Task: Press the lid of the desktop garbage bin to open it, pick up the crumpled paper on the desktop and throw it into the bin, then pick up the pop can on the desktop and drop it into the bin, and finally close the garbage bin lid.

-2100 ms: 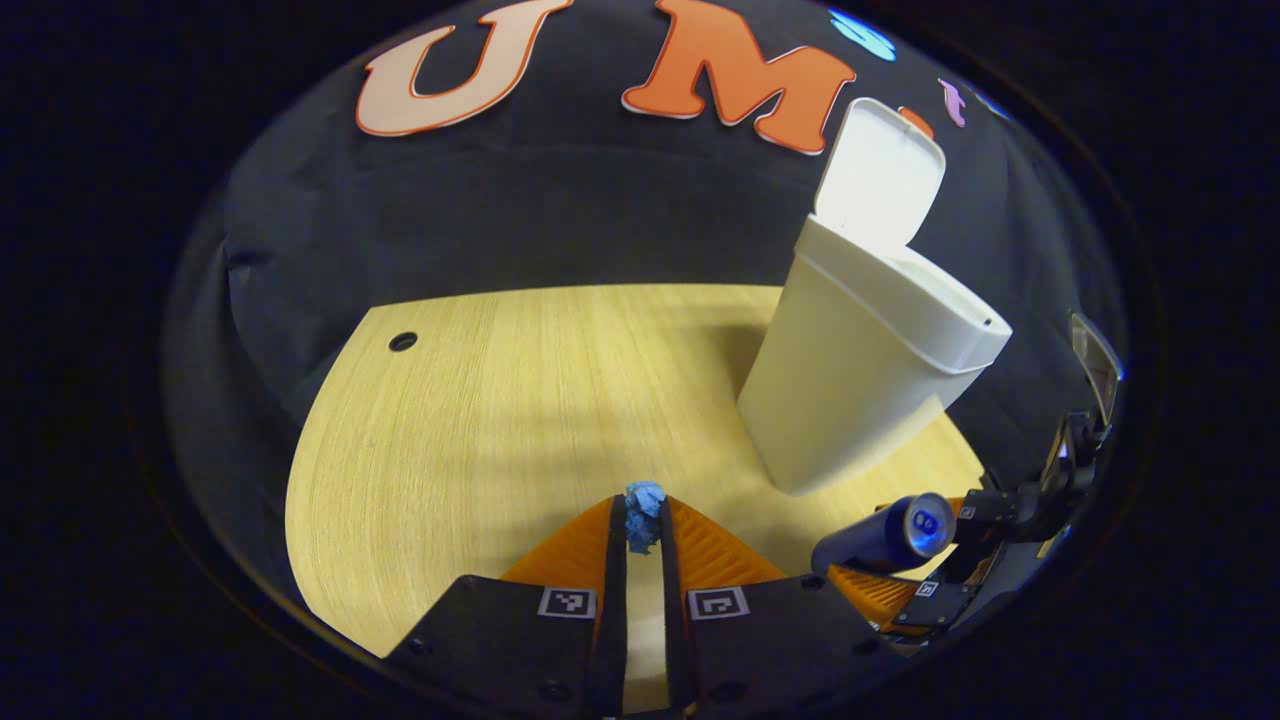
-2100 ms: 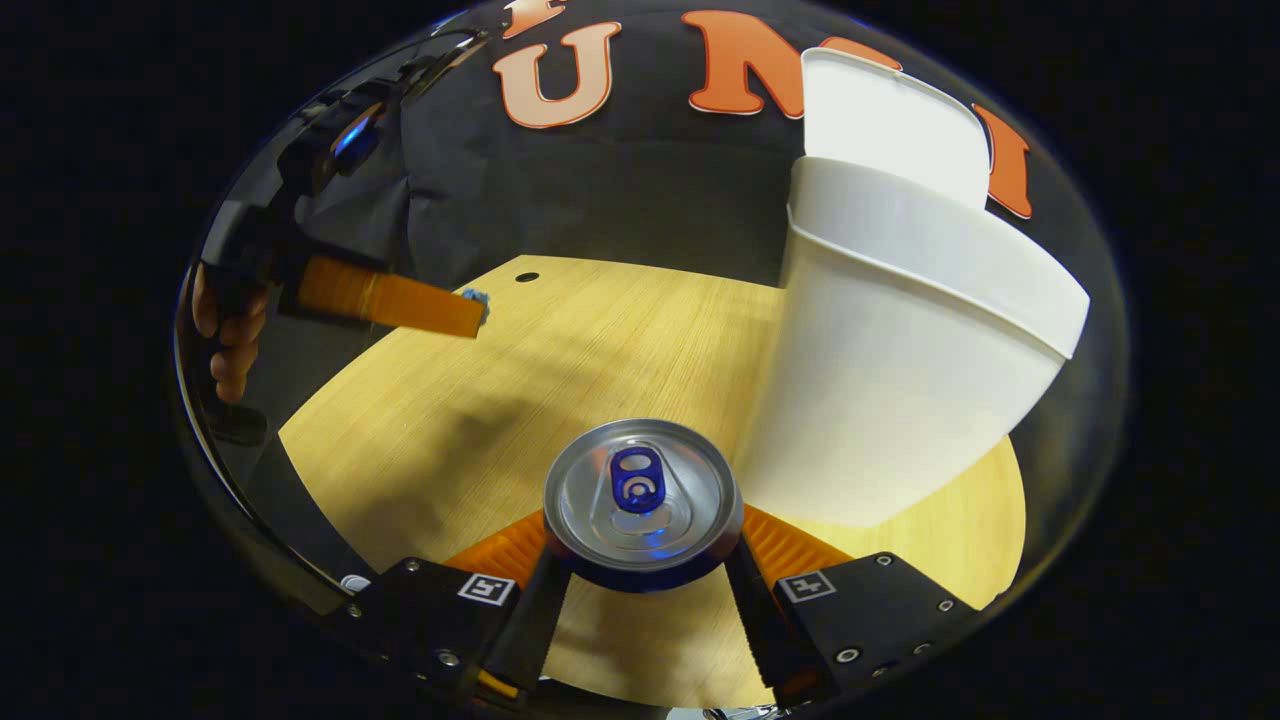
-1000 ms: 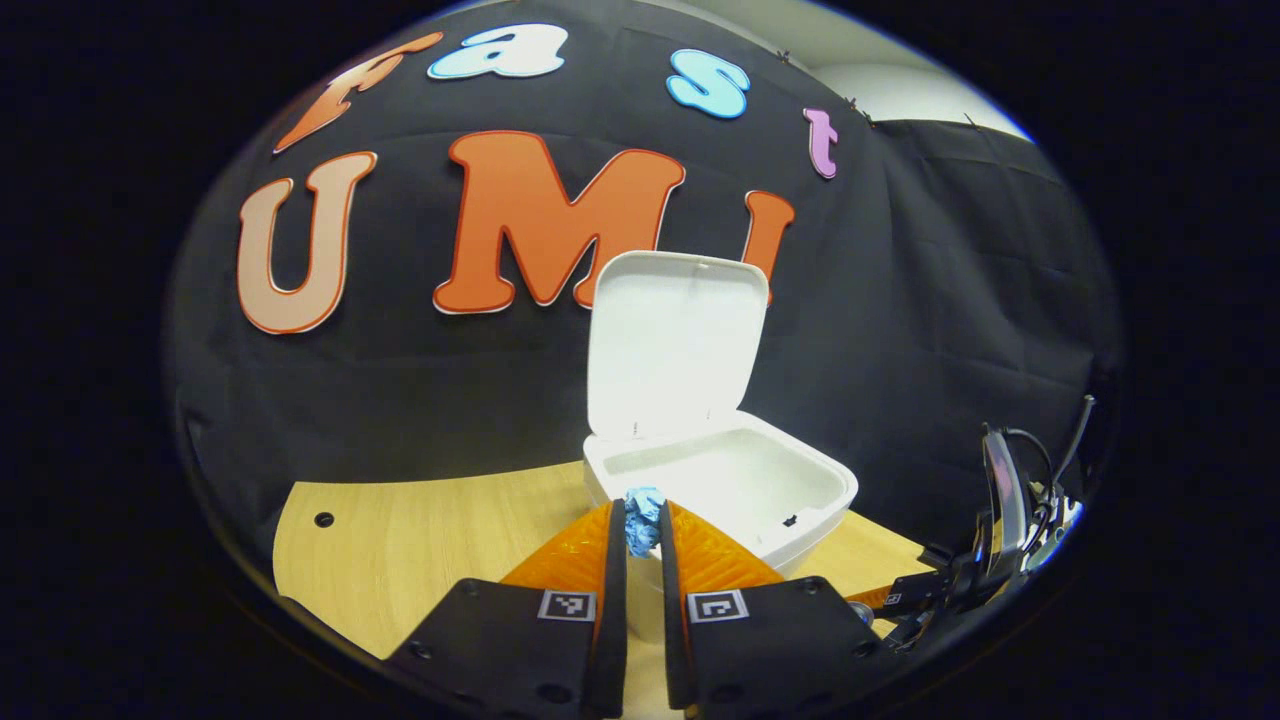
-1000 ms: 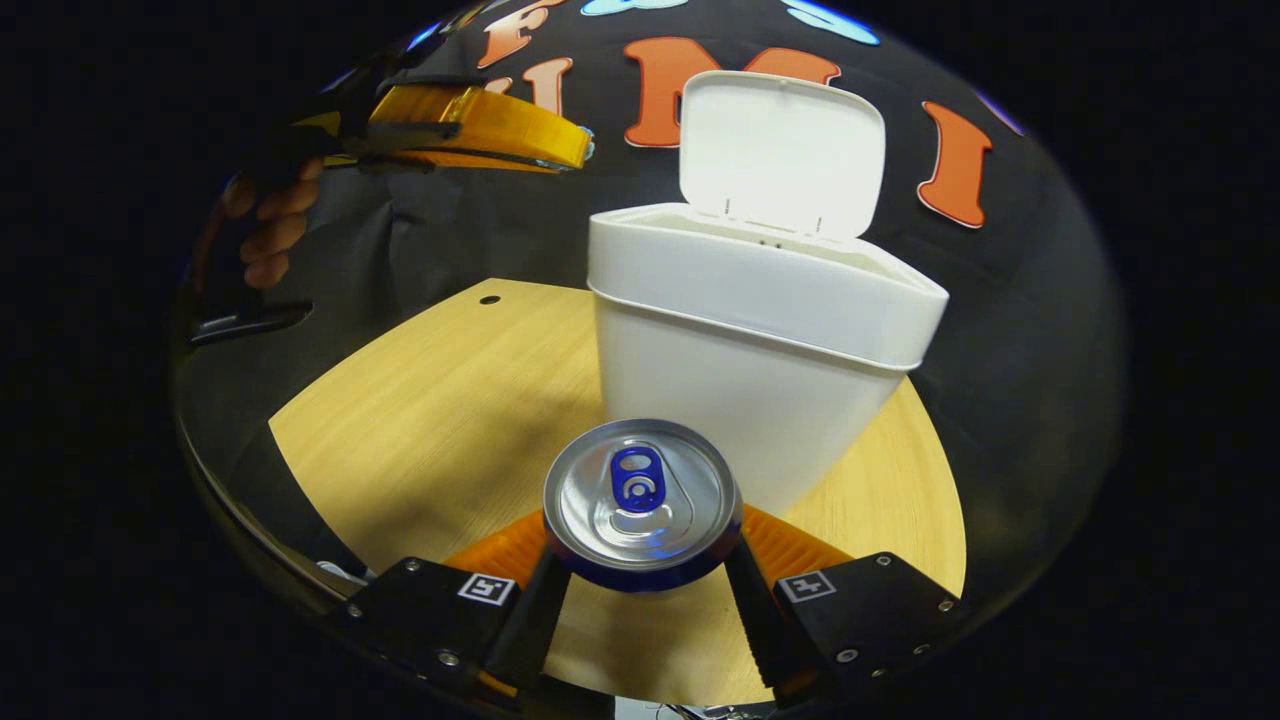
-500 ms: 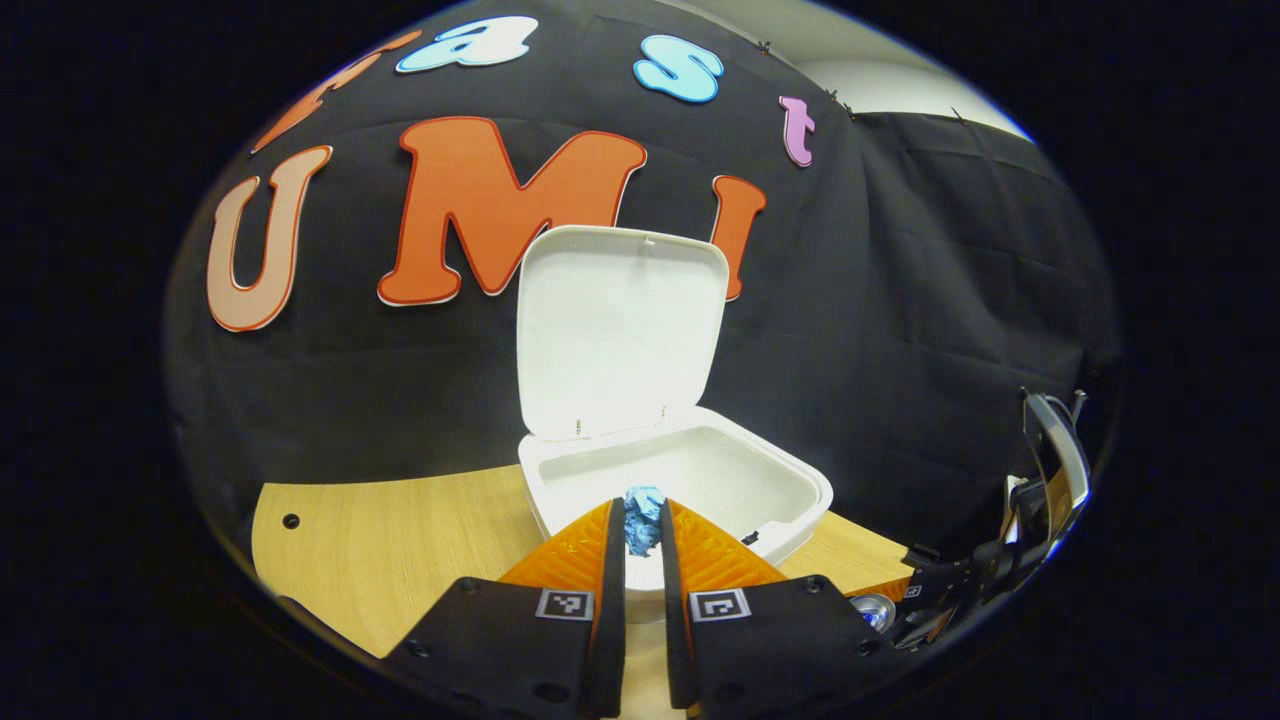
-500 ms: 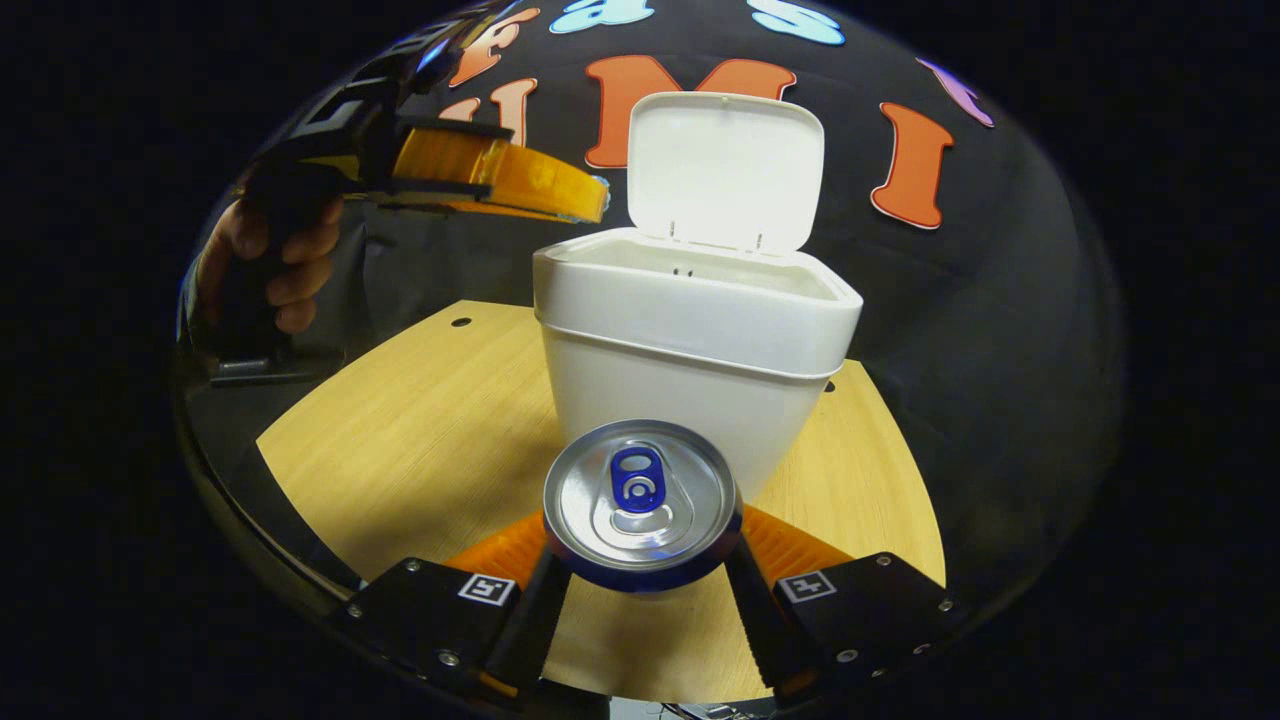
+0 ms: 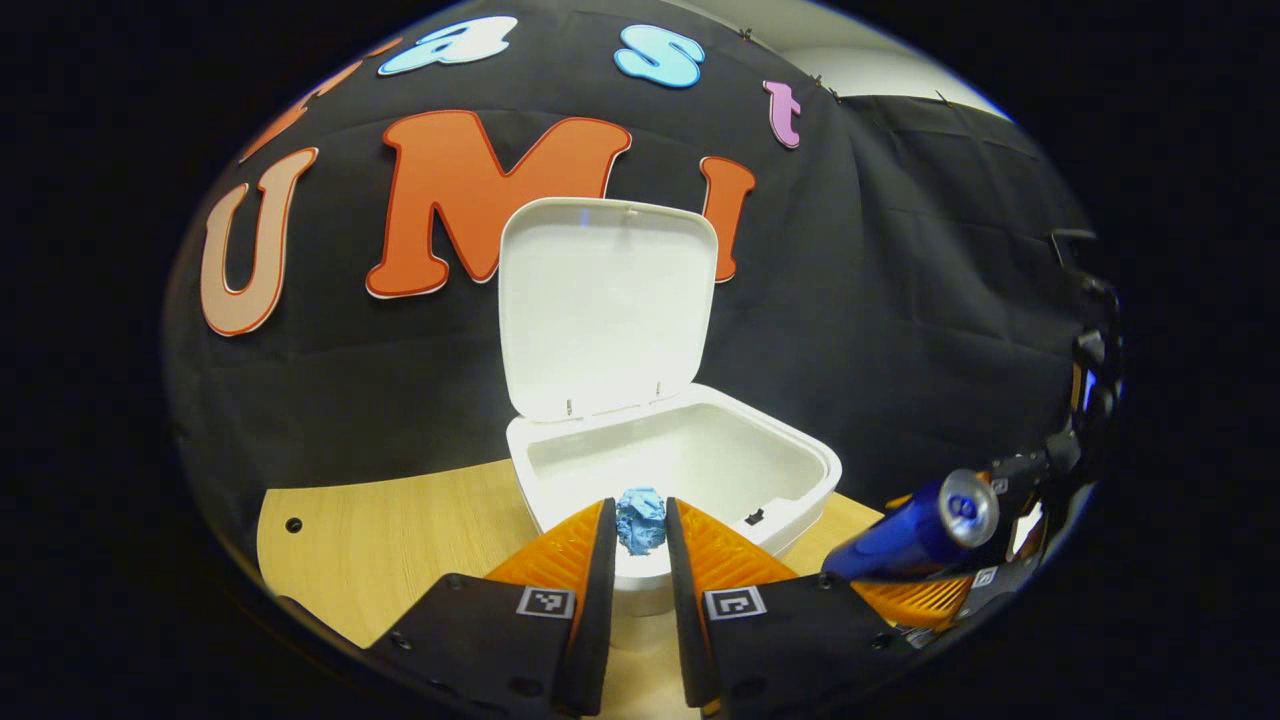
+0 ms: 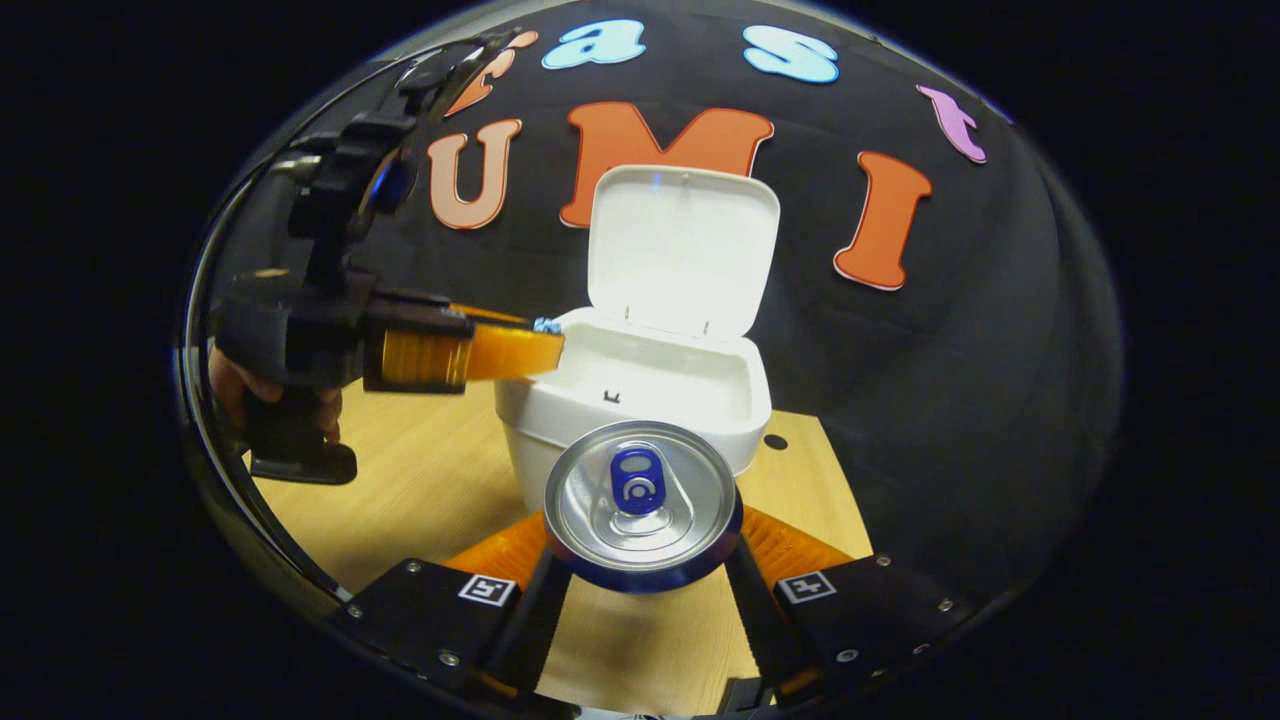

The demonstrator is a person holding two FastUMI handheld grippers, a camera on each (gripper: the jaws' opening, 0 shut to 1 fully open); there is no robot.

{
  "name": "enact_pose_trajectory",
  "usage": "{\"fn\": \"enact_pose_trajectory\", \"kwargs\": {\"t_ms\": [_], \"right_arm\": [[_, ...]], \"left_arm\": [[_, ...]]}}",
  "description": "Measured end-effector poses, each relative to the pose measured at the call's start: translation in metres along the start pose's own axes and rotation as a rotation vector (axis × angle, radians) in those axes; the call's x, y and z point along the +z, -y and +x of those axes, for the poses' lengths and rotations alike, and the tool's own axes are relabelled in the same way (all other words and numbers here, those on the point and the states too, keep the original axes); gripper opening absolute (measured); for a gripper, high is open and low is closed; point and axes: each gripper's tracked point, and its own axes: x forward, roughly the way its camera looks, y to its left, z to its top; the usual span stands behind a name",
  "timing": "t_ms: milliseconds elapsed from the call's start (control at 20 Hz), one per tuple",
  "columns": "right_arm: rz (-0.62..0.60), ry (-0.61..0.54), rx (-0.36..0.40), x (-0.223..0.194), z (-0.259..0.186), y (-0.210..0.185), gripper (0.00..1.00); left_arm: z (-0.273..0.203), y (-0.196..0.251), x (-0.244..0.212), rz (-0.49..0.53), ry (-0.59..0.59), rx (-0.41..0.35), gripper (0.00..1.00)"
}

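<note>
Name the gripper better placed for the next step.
Left. The left gripper holds the crumpled paper at the open bin rim; paper goes first. The right gripper holds the can lower.

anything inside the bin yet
Nothing visible: the open bin shows bare white inner walls in both views, but its bottom is hidden below the rim. The crumpled paper sits between the left gripper fingers; the right gripper holds the can.
</note>
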Motion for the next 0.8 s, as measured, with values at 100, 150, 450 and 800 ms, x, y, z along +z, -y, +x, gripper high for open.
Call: {"fn": "enact_pose_trajectory", "kwargs": {"t_ms": [100, 150, 450, 800], "right_arm": [[-0.004, 0.039, -0.016, 0.022, -0.003, 0.011, 0.80], [-0.005, 0.054, -0.023, 0.031, -0.005, 0.015, 0.80], [-0.031, 0.142, -0.051, 0.078, -0.004, 0.030, 0.80], [-0.071, 0.164, -0.036, 0.093, 0.023, 0.042, 0.80]], "left_arm": [[-0.003, 0.003, 0.003, 0.016, 0.017, -0.010, 0.42], [-0.004, 0.001, 0.001, 0.029, 0.016, -0.003, 0.46], [-0.017, -0.006, 0.001, 0.045, 0.042, 0.017, 0.63], [-0.048, -0.039, 0.000, 0.046, 0.054, 0.120, 0.90]]}}
